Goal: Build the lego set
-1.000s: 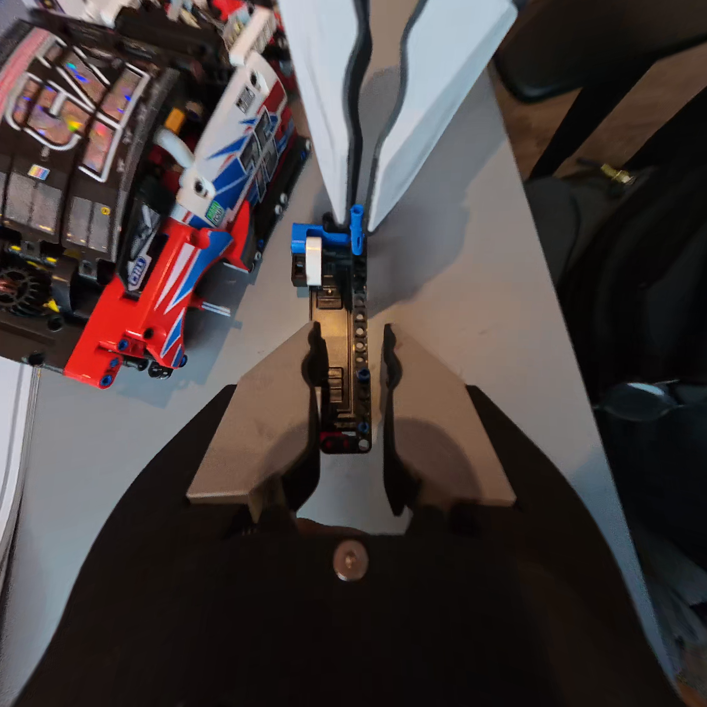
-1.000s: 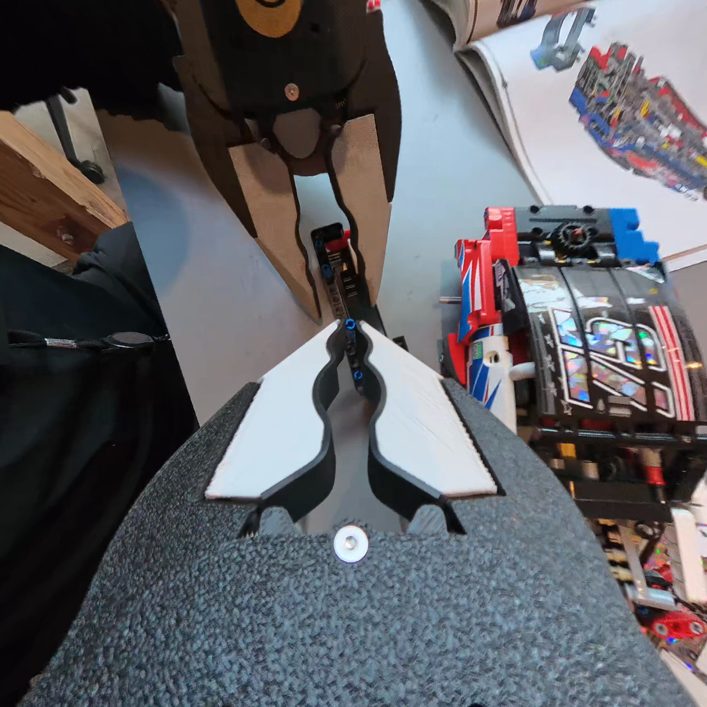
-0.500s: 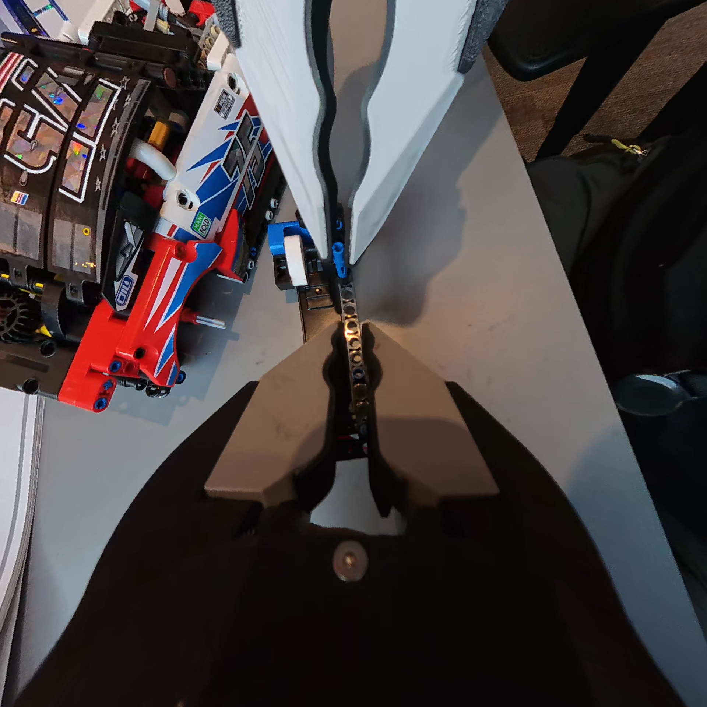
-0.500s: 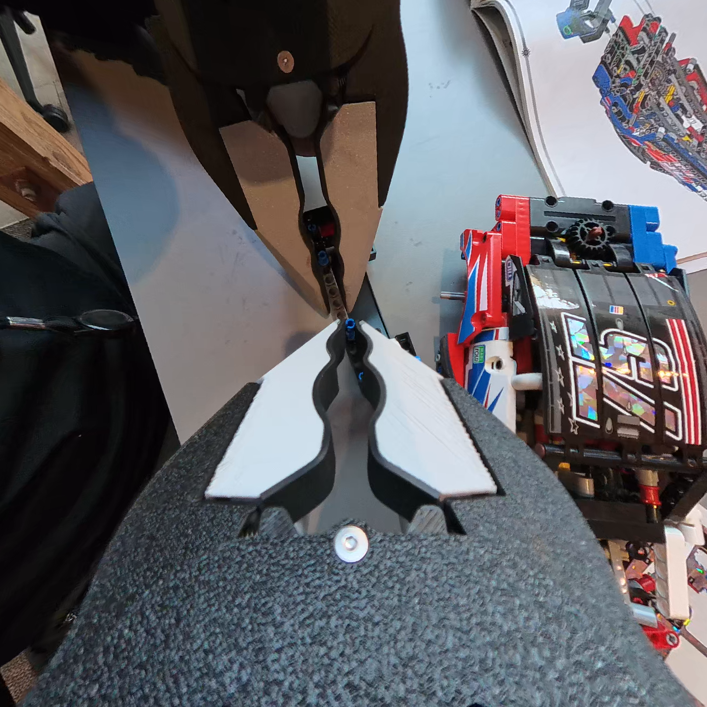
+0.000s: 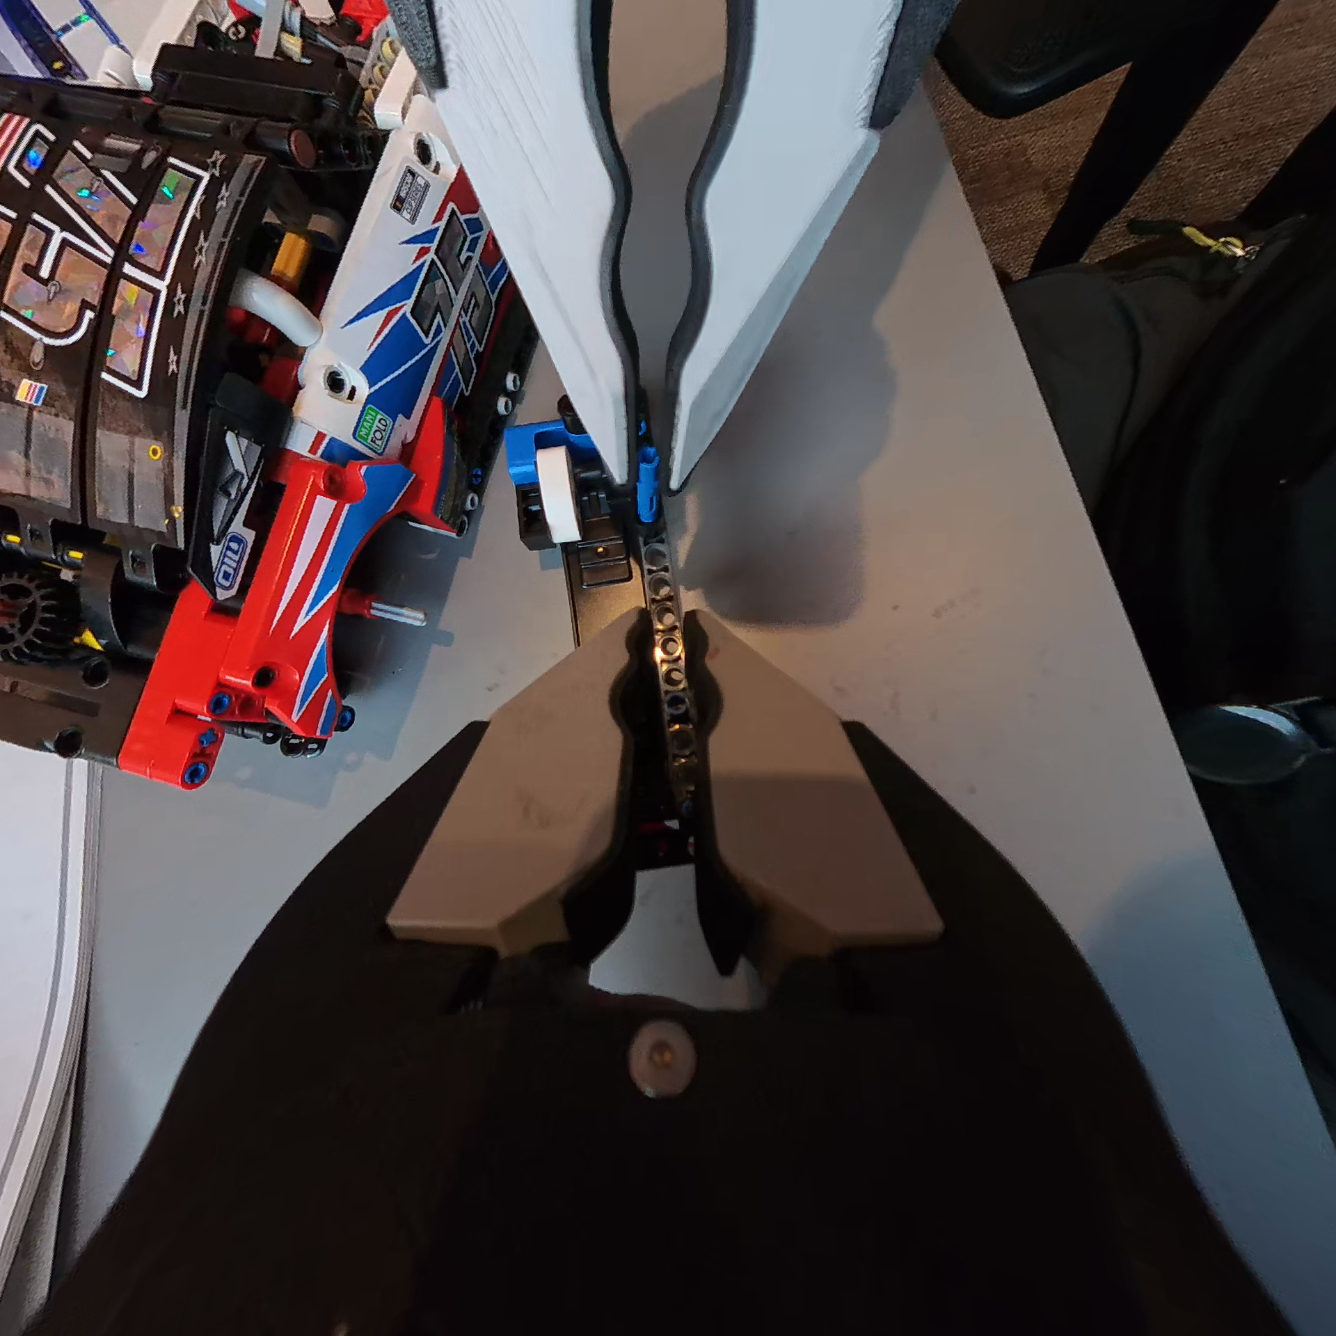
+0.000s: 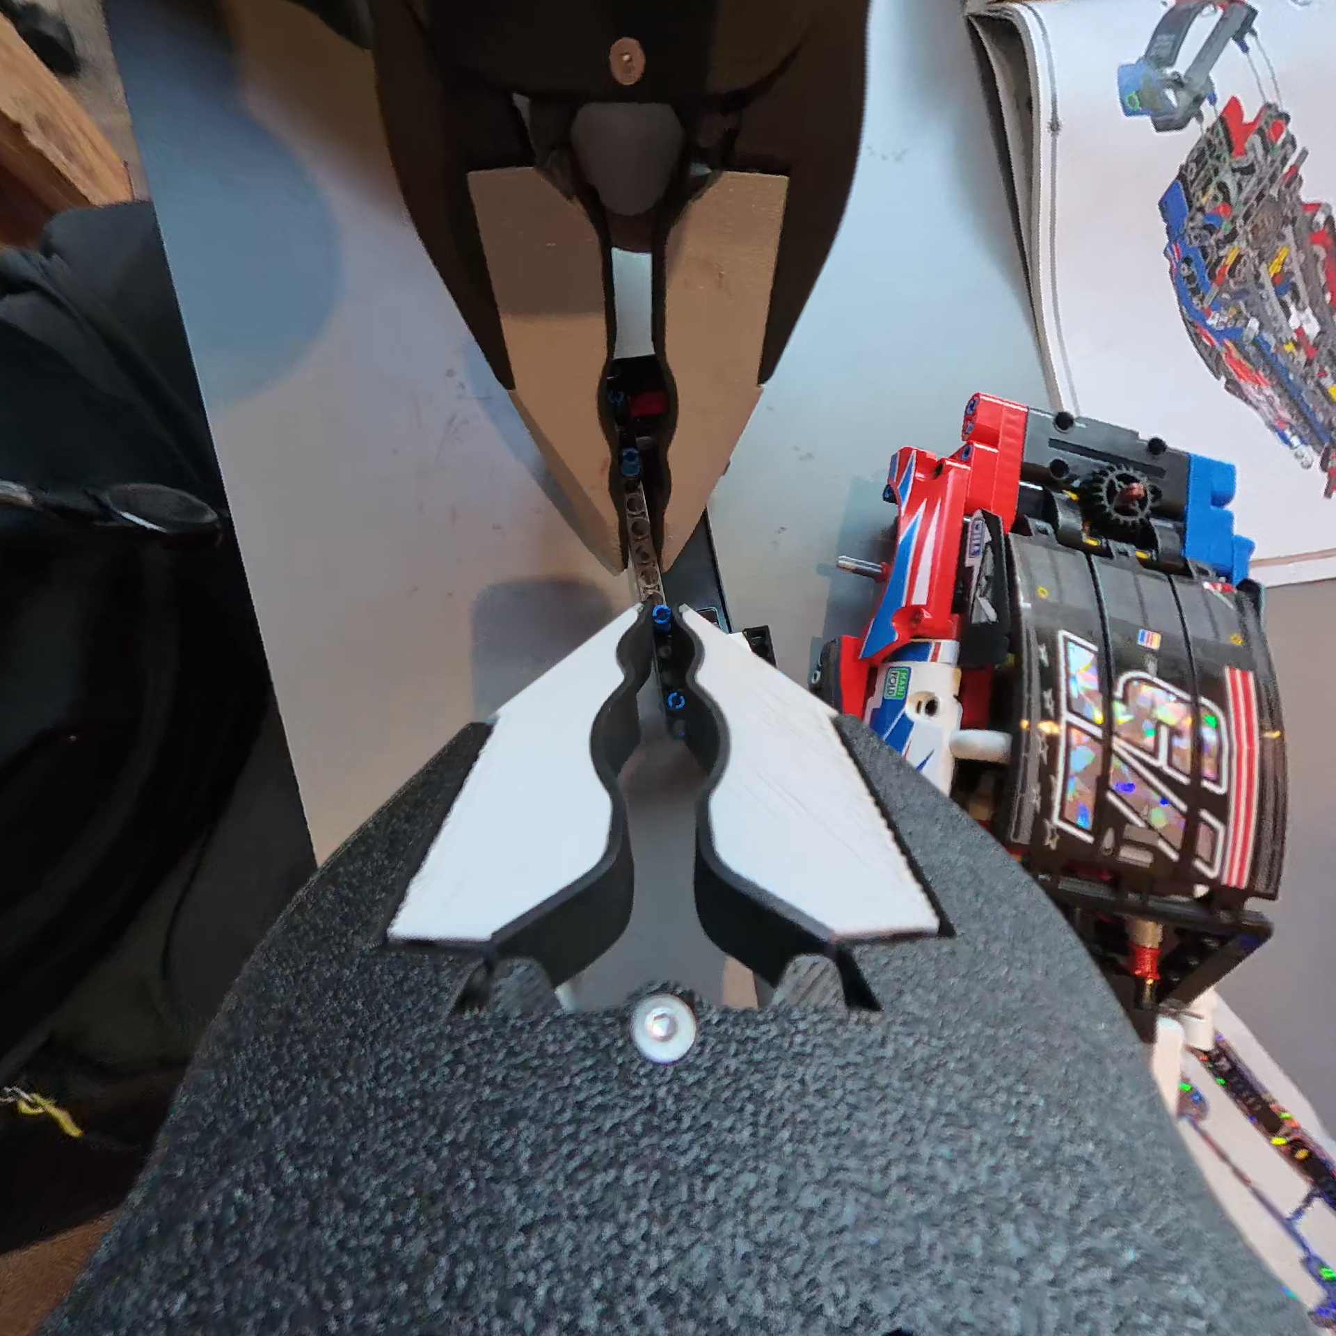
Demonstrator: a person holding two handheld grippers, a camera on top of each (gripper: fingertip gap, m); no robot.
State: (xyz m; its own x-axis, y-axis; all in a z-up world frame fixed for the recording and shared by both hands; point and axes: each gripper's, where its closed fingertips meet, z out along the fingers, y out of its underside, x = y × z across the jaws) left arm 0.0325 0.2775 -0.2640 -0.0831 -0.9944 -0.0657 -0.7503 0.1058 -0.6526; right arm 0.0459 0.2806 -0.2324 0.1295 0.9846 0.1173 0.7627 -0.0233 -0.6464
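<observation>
A long black beam assembly (image 5: 669, 651) with blue pins stands on its edge over the grey table (image 5: 904, 651). My left gripper (image 5: 665, 625), with tan fingers, is shut on its near end. My right gripper (image 6: 661, 614), with white fingers, is shut on the far end, by a blue pin (image 6: 661, 615). The same pin (image 5: 648, 481) shows at the white fingertips in the left wrist view. A blue and white piece (image 5: 546, 484) sits on that end. In the right wrist view the beam (image 6: 643, 535) spans the two grippers, which face each other tip to tip.
The large red, white, blue and black lego car (image 5: 253, 470) stands close beside the assembly, and shows in the right wrist view (image 6: 1084, 687). An open instruction booklet (image 6: 1193, 253) lies beyond it. The table edge (image 5: 1084, 578) runs on the other side, with a black bag (image 5: 1229, 434) past it. My left and right fingertips are right by each other.
My left gripper has shut on the black beam assembly, which turned from lying flat to standing on edge. My right gripper stays shut on the other end. Both views have drawn closer.
</observation>
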